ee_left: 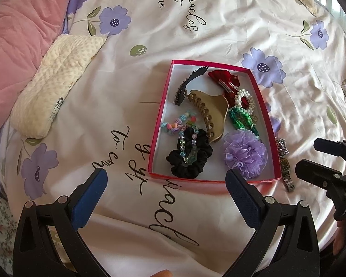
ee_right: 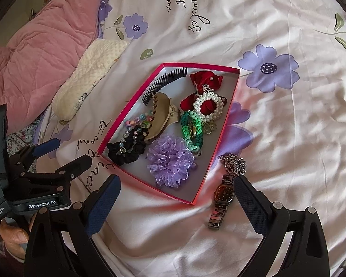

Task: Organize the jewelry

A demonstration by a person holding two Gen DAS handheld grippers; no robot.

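A red-rimmed box [ee_left: 163, 97] [ee_right: 221, 138] lies on the bed, holding several hair accessories: a tan claw clip [ee_left: 210, 113] [ee_right: 160, 120], a black scrunchie [ee_left: 189, 159] [ee_right: 124, 152], a purple organza flower [ee_left: 245, 154] [ee_right: 170, 161], a green braided tie [ee_right: 191, 131], a pearl ring on a red bow [ee_right: 207, 106] and a black comb [ee_right: 166, 80]. A wristwatch [ee_right: 222, 196] [ee_left: 286, 170] and a silver chain [ee_right: 234, 162] lie on the sheet just right of the box. My left gripper [ee_left: 166, 180] is open and empty before the box's near edge. My right gripper [ee_right: 176, 189] is open and empty, its right finger [ee_right: 249, 205] beside the watch.
The floral white bedsheet [ee_right: 276, 115] is wrinkled. A cream dotted pillow [ee_left: 55, 87] and a pink quilt [ee_left: 18, 23] lie at the left. The right gripper shows at the left wrist view's right edge [ee_left: 316, 161]; the left gripper shows in the right wrist view [ee_right: 64, 157].
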